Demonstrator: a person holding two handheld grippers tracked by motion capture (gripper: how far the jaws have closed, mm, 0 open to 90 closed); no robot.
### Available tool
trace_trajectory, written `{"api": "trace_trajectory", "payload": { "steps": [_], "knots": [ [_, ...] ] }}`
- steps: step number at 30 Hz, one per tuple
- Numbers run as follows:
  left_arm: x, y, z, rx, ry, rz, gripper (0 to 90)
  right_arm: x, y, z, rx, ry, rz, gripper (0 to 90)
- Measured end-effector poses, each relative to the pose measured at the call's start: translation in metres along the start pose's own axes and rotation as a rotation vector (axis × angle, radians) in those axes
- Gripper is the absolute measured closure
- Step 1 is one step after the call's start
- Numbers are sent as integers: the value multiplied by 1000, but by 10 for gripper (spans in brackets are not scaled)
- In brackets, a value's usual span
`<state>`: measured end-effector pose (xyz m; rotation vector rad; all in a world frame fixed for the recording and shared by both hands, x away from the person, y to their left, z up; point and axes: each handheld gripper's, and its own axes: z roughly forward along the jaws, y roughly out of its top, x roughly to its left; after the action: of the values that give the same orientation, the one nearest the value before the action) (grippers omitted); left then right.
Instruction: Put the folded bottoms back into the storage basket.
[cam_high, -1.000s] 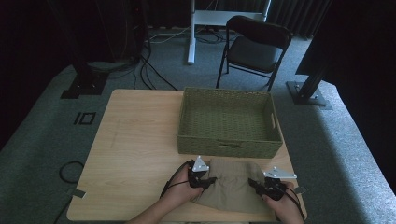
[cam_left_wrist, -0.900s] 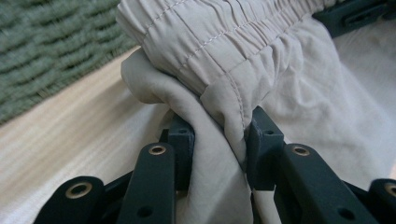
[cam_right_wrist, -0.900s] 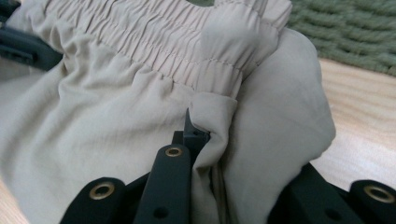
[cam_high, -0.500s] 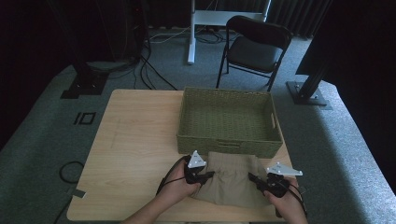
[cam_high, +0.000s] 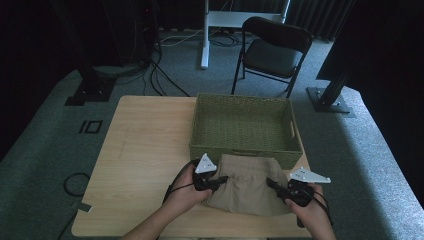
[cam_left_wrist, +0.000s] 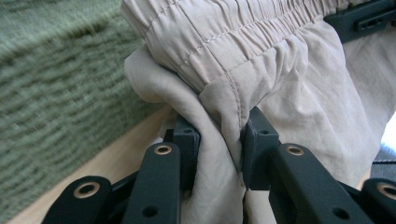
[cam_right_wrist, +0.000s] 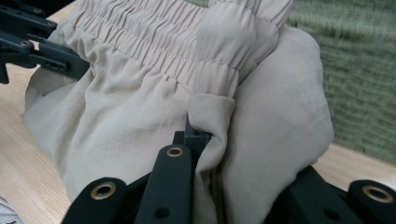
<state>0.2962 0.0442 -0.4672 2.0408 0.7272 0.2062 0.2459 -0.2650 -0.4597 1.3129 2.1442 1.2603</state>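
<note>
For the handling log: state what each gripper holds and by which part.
Both hold the folded beige garment: left gripper pinches its left edge, right gripper its right edge, both near the elastic waistband.

The basket (cam_high: 245, 125) blocks the way straight ahead of the shorts (cam_high: 247, 182); the table (cam_high: 145, 145) lies open to its left.

Wooden table (cam_high: 140, 165) bearing wicker basket (cam_high: 245, 150)

I'm working in what looks like a lab or recording studio: black curtains all round, grey carpet, a light wooden table (cam_high: 145, 150), metal stand bases (cam_high: 90, 92) at ten and two o'clock, loose cables (cam_high: 165, 75), a folding chair (cam_high: 272, 50) at twelve
</note>
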Motion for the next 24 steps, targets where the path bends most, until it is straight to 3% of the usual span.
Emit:
{"api": "trace_trajectory", "payload": {
  "steps": [12, 18, 24],
  "knots": [
    [4, 32, -20, -64, 21, 39, 728, 2, 36, -15, -62, 16, -41, 778],
    [7, 55, -29, -101, 40, 74, 728, 1, 57, -24, -110, 5, -53, 779],
    [10, 76, -36, -132, 39, 80, 728, -4, 75, -32, -149, 14, -57, 779]
  ]
}}
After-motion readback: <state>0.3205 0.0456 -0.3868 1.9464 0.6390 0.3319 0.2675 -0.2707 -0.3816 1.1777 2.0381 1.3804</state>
